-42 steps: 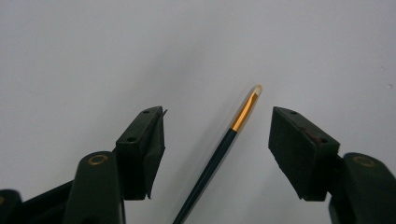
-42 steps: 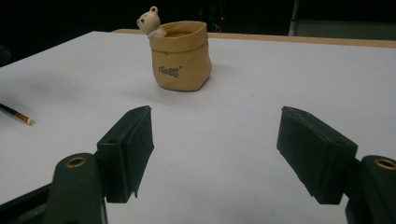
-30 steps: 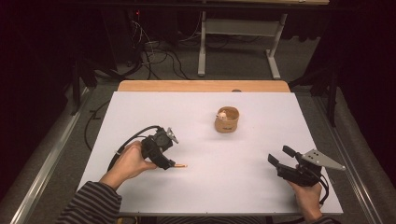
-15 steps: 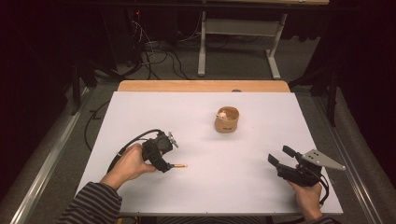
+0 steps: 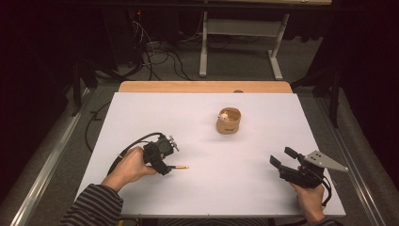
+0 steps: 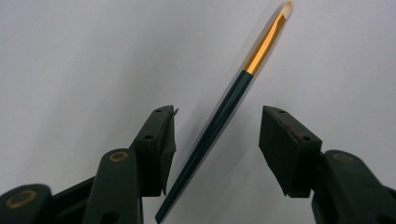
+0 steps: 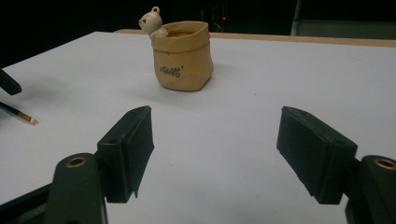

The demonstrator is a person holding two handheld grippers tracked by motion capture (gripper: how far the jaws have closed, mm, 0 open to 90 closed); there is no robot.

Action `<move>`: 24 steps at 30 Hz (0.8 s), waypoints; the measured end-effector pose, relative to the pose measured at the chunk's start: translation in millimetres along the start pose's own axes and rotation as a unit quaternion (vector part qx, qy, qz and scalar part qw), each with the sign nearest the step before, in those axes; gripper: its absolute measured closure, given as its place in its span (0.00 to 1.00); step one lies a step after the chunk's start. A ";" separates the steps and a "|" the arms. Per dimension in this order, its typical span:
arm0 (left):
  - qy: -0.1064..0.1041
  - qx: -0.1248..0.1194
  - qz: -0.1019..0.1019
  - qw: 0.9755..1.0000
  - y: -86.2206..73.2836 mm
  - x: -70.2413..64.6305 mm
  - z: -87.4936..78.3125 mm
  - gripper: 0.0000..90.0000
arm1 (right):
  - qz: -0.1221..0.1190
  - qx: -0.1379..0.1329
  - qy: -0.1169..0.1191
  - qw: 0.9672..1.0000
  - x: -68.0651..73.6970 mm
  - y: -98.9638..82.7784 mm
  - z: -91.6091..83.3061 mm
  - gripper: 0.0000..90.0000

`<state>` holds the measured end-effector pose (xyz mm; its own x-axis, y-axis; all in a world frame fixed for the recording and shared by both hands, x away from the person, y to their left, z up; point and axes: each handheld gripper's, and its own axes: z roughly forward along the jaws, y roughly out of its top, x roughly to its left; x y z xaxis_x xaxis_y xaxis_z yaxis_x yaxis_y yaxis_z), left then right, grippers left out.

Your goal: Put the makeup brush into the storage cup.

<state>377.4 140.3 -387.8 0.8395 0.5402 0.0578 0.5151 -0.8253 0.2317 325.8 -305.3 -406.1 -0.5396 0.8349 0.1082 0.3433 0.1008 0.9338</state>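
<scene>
Now the left gripper (image 6: 217,140) is closing its spread jaws around the brush (image 6: 229,109) lying on the table (image 5: 244,188), pads not yet touching.

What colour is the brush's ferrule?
Gold, on the brush with its dark teal handle; clearest in the left gripper view.

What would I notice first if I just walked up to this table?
A tan bag-shaped pot with a little bear peeking out stands mid-table. Near the left gripper, a thin dark paintbrush with a gold band lies on the white tabletop between its jaws, which have just been closing.
</scene>
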 end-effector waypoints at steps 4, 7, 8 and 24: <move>0.002 0.006 -0.003 1.000 -2.3 1.5 2.2 0.53 | 0.000 0.000 0.000 1.000 -0.1 0.0 -0.1 0.32; 0.002 0.012 -0.005 1.000 -4.2 2.5 4.3 0.54 | 0.000 0.000 0.000 1.000 0.0 0.0 -0.1 0.32; 0.001 0.013 -0.006 1.000 -4.5 2.8 4.6 0.55 | -0.001 0.000 0.001 1.000 -0.2 0.1 0.0 0.32; 0.002 0.019 -0.014 1.000 -4.4 5.9 10.0 0.60 | 0.001 -0.006 0.003 1.000 -0.4 0.4 -0.5 0.32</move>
<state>381.8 145.5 -398.2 0.8244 0.5632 0.0559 0.5441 -0.8159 0.1956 325.7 -305.9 -405.6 -0.5444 0.8313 0.1119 0.3355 0.0936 0.9374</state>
